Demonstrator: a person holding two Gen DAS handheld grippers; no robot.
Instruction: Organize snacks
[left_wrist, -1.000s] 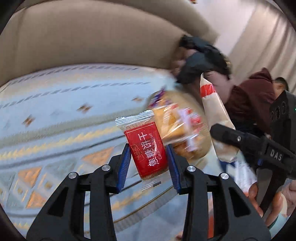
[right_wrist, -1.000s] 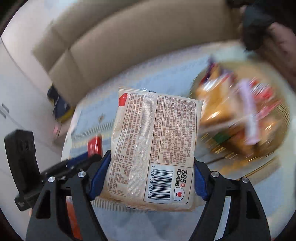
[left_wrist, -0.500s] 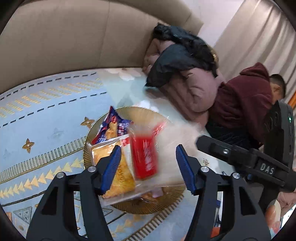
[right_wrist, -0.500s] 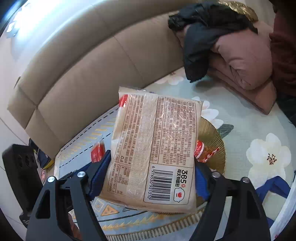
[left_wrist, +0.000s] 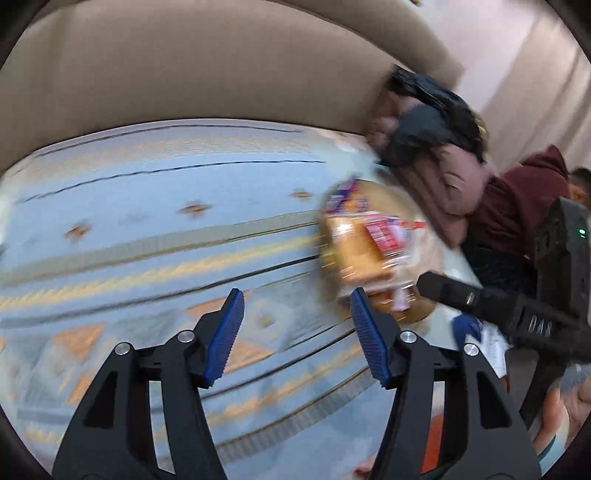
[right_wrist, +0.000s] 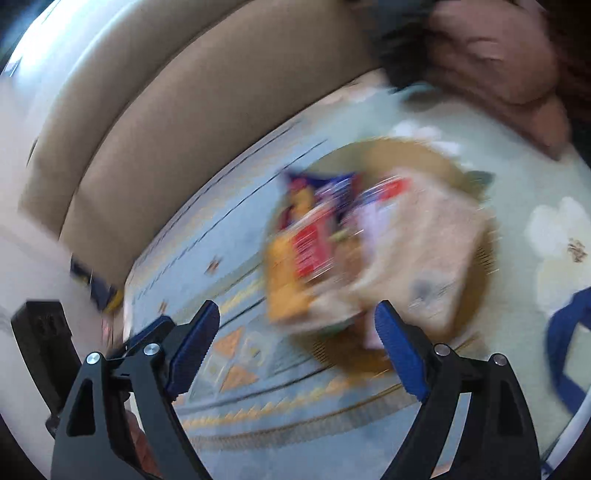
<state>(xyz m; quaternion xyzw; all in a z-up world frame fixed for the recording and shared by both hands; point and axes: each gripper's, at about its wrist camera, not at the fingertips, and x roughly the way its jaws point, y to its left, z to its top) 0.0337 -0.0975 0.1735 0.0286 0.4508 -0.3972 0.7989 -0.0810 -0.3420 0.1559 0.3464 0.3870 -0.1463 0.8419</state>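
A round golden tray (right_wrist: 476, 258) on the patterned cloth holds several snack packets, all blurred by motion. A red biscuit packet (right_wrist: 310, 251) lies on an orange one, a blue packet (right_wrist: 325, 192) sits behind, and a large beige packet (right_wrist: 428, 251) lies to the right. The tray also shows in the left wrist view (left_wrist: 399, 206) with the red packet (left_wrist: 382, 236). My left gripper (left_wrist: 295, 332) is open and empty, left of the tray. My right gripper (right_wrist: 297, 347) is open and empty, in front of the tray.
A beige sofa (left_wrist: 221, 74) curves behind the table. A pile of clothes and a pink cushion (left_wrist: 454, 177) lie at its right end, beside a person in maroon (left_wrist: 517, 206). The right gripper's body (left_wrist: 517, 317) shows at the right.
My left gripper let go of the red packet, my right gripper let go of the beige packet; both now lie on the tray. Both grippers opened and pulled back.
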